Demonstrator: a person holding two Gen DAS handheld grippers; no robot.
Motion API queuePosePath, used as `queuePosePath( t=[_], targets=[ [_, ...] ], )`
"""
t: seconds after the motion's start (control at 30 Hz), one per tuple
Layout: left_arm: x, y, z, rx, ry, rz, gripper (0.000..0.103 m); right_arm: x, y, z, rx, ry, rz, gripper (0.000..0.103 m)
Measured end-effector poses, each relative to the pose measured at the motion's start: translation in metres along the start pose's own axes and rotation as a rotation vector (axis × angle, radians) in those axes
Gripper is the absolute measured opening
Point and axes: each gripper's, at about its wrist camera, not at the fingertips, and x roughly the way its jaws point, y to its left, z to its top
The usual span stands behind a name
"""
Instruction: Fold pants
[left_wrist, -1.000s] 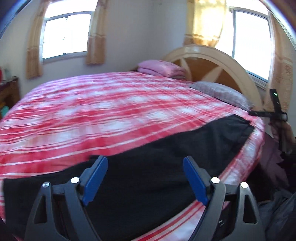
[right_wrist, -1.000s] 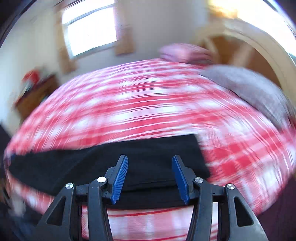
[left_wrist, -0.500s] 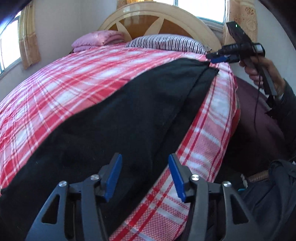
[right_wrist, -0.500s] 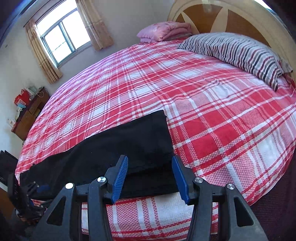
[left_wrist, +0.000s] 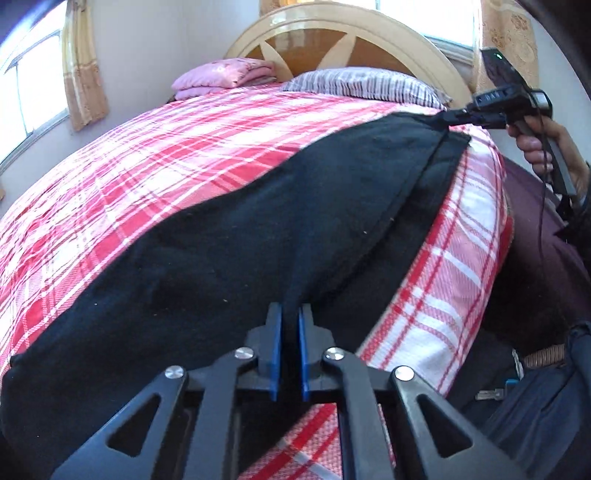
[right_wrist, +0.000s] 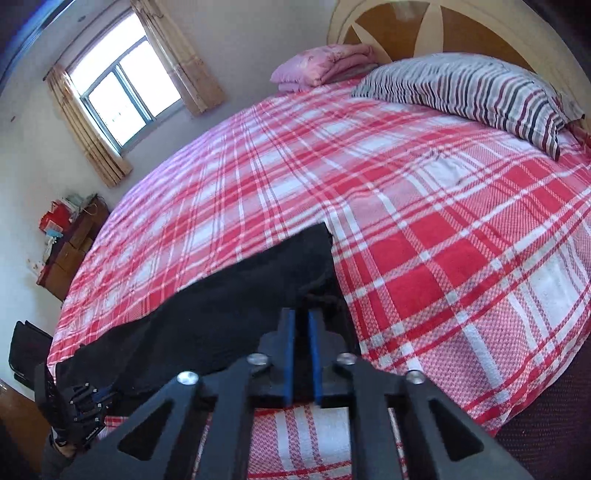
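Black pants (left_wrist: 258, 236) lie stretched along the near edge of a red plaid bed (left_wrist: 184, 155). My left gripper (left_wrist: 290, 314) is shut on a pinched ridge of the pants at one end. My right gripper (right_wrist: 301, 317) is shut on the pants (right_wrist: 229, 314) at the other end, near their square edge. In the left wrist view the right gripper (left_wrist: 454, 116) shows at the far end of the pants, held by a hand. In the right wrist view the left gripper (right_wrist: 88, 402) shows at the far left end.
A striped pillow (right_wrist: 480, 88) and a folded pink blanket (right_wrist: 321, 62) lie by the wooden headboard (left_wrist: 351, 48). A cluttered wooden cabinet (right_wrist: 66, 247) stands by the wall. Dark bags (left_wrist: 535, 406) sit on the floor beside the bed.
Both grippers have gone from open to shut, each pinching the black pants at its end. The fabric now rises in a ridge into the left jaws.
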Motion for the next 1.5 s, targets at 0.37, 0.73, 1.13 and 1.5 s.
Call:
queuePosePath(
  t=[0.37, 0.73, 1.13, 1.5],
  targets=[
    [-0.021, 0.008, 0.005, -0.041, -0.077, -0.052, 0.007, -0.025, 0.017, 0.006, -0.097, -0.018, -0.019, 0.000],
    [-0.006, 0.011, 0.000, -0.082, -0.044, -0.082, 0.007, 0.000, -0.006, 0.002, 0.008, 0.022, -0.034, 0.066],
    [-0.017, 0.023, 0.000, -0.123, -0.094, -0.089, 0.007, -0.005, -0.001, 0.000, -0.029, -0.053, -0.023, 0.006],
    [-0.008, 0.009, -0.014, -0.052, -0.019, -0.129, 0.007, -0.009, 0.004, -0.005, -0.086, 0.024, -0.117, 0.006]
  ],
)
